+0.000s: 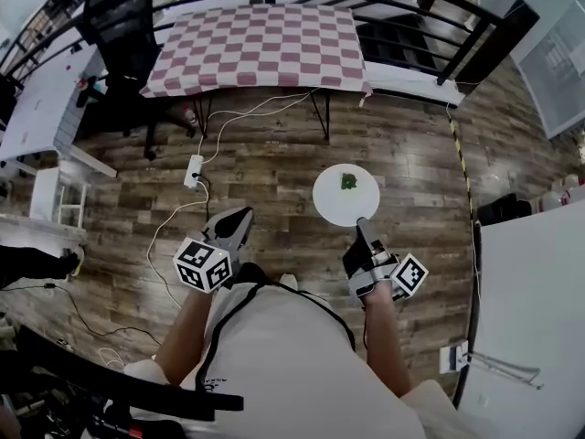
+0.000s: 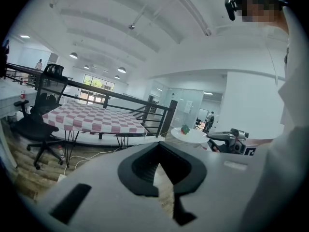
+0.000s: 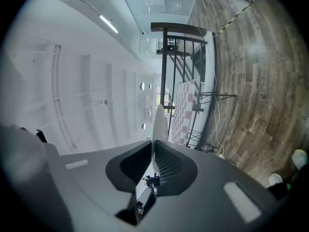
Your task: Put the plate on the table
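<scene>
The left gripper [image 1: 242,216] is hanging empty, its jaws closed tip to tip. Ahead, the checkered table [image 1: 260,44] is standing well apart from the white plate [image 1: 331,201], which is hovering over the wood floor with a small green object [image 1: 349,181] on it. The right gripper [image 1: 364,230] is pinching only the plate's near rim. With so thin a hold, the plate is likely risking a sag or slip that tips the object off.

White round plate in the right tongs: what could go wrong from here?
The white round plate is pinched only at its near rim by the right tongs, so it may tip or slip. The small green object on it could slide off. The white power strip and cables on the floor before the red-checked table are trip hazards.
</scene>
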Demonstrator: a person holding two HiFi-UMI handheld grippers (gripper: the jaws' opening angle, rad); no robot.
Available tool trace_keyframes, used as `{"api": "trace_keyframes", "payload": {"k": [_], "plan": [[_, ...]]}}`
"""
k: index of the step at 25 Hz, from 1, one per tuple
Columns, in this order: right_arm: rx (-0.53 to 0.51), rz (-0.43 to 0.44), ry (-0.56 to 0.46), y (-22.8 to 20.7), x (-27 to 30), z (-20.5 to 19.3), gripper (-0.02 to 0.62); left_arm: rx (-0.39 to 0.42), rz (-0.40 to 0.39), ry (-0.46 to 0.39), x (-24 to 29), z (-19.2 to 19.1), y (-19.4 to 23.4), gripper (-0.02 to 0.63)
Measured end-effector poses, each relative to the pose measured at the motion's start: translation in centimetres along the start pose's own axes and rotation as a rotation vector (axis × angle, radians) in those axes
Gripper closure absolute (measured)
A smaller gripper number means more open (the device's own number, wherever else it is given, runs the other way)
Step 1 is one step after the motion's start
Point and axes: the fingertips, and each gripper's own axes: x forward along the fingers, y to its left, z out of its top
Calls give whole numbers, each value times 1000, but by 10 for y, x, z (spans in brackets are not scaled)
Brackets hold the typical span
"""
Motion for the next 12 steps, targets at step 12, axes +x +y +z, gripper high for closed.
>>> {"api": "trace_keyframes", "payload": {"k": [12], "plan": [[13,15,-59,-3,-10,29,563,7,-28,13,29,10,-5,600]]}}
